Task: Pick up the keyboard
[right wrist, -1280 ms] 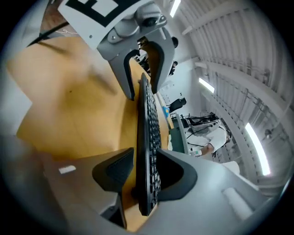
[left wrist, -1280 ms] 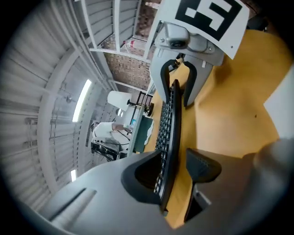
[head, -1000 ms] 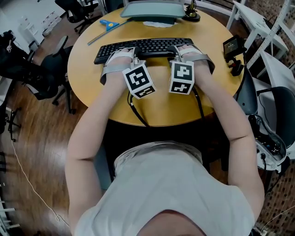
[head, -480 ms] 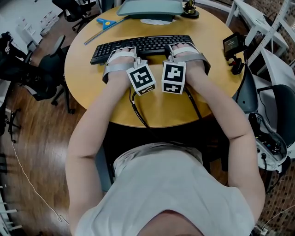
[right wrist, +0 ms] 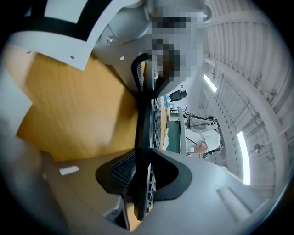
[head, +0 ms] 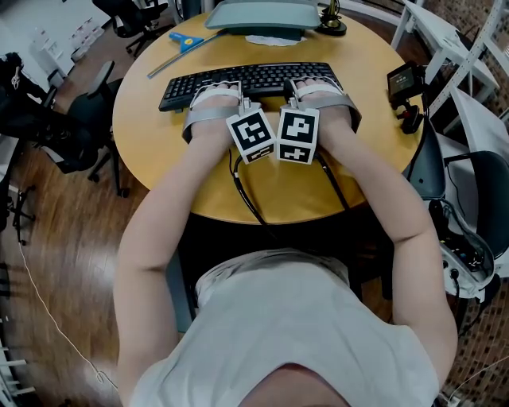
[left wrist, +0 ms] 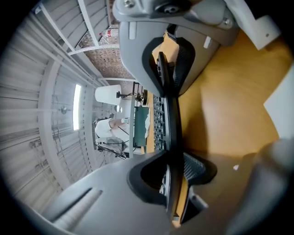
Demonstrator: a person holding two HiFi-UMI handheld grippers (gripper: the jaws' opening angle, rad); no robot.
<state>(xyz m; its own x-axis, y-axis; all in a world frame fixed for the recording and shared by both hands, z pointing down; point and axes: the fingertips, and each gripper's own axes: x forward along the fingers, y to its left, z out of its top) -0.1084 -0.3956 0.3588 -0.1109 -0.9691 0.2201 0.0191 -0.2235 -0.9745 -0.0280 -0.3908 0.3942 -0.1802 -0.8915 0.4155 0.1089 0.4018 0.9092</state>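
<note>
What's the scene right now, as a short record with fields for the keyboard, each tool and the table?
Keyboard: black, lying on the round wooden table
Left tool: jaws closing, keyboard's near edge between them, left of middle
Right tool: jaws closing, same edge between them, right of middle
Lift: keyboard looks flat on the table
Behind keyboard: grey-green stand, blue-handled thing

Your tally on the one round wooden counter (head: 159, 147):
One long black keyboard (head: 262, 76), one blue-handled tool (head: 184, 38), one grey-green stand (head: 262, 13).
</note>
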